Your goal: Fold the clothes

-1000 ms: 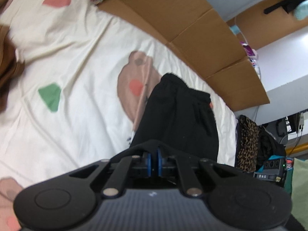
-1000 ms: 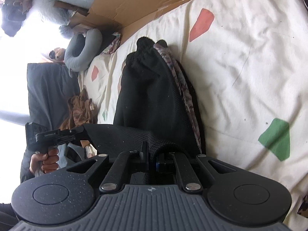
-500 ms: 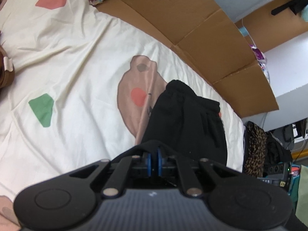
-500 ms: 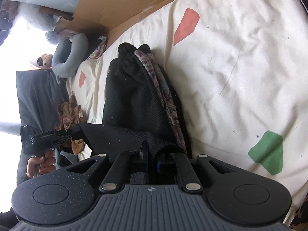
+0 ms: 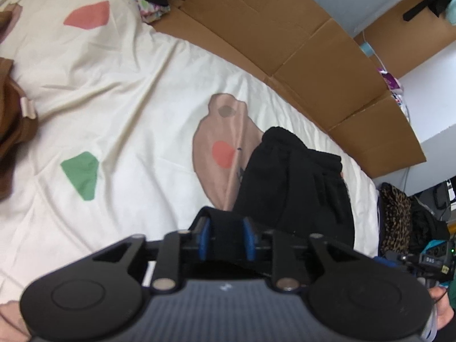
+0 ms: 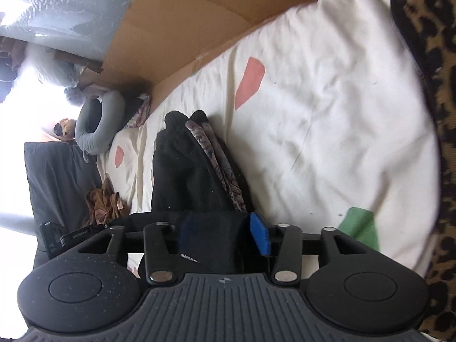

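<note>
The black garment [image 5: 296, 182] lies folded at lower centre on the cream bedsheet [image 5: 136, 108], cardboard [image 5: 299, 45] behind it. Its edge sits between both opening tongs, left gripper [image 5: 225, 235] and right gripper [image 6: 219, 239].

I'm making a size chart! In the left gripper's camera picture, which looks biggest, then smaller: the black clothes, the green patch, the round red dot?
1. Black clothes, though being nearest the camera exaggerates them.
2. Green patch.
3. Round red dot, clearly smallest.
</note>
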### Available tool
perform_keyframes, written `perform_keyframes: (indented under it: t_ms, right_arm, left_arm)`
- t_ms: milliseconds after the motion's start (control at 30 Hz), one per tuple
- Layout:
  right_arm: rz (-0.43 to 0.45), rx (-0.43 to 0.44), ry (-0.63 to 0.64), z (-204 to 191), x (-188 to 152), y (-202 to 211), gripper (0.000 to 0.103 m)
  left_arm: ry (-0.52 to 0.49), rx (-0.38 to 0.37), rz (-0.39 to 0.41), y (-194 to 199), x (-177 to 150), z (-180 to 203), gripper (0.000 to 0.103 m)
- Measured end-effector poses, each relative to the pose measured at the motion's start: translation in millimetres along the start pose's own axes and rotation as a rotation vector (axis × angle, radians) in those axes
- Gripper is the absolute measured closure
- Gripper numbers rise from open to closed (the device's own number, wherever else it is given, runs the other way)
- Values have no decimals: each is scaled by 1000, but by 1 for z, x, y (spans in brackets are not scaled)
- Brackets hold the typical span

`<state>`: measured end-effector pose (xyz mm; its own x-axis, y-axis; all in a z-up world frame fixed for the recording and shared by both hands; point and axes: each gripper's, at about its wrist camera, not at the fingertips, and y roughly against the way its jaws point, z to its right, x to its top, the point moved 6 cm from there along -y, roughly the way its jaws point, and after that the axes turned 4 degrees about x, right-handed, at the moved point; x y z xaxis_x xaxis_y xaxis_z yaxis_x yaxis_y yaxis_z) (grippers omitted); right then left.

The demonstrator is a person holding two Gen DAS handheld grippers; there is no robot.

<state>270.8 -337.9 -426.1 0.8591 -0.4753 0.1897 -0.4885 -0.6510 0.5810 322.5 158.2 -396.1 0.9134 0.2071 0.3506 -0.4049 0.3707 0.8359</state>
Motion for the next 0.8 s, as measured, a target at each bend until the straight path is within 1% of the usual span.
perform_keyframes:
  t_ms: [33, 67, 100, 200, 233, 300, 400, 433, 567, 700, 800]
  right_arm:
    - [-1, -8, 8, -1, -2, 2, 49]
    - [-3, -18, 18, -2, -3, 4, 48]
    - [-6, -30, 33, -3, -6, 5, 44]
    - [-11, -59, 94, -11, -14, 7, 32]
    - [-15, -66, 114, -13, -17, 6, 29]
    - [-23, -80, 154, -17, -24, 4, 26]
    - [-32, -105, 186, -19, -35, -2, 24]
    - [-41, -122, 200, -20, -40, -6, 23]
    - [-94, -248, 306, -23, -57, -19, 18]
    - [-124, -283, 353, -25, -69, -31, 16]
    - [-144, -333, 397, -24, -75, -42, 16]
  left_arm:
    - [-15, 11, 3, 3, -2, 0, 68]
    - [-30, 21, 7, 5, -4, 0, 62]
    - [-43, 31, 9, 8, -7, 0, 55]
    - [-68, 55, 6, 8, -15, -2, 42]
    - [-76, 63, 3, 7, -18, -3, 41]
    - [-101, 86, -10, 3, -24, -4, 40]
    - [-155, 127, -37, -7, -34, -4, 40]
    - [-173, 141, -47, -10, -37, -4, 40]
    - [-216, 178, -74, -21, -49, -5, 36]
    - [-242, 193, -89, -30, -57, -4, 34]
    - [-266, 208, -95, -37, -61, -4, 33]
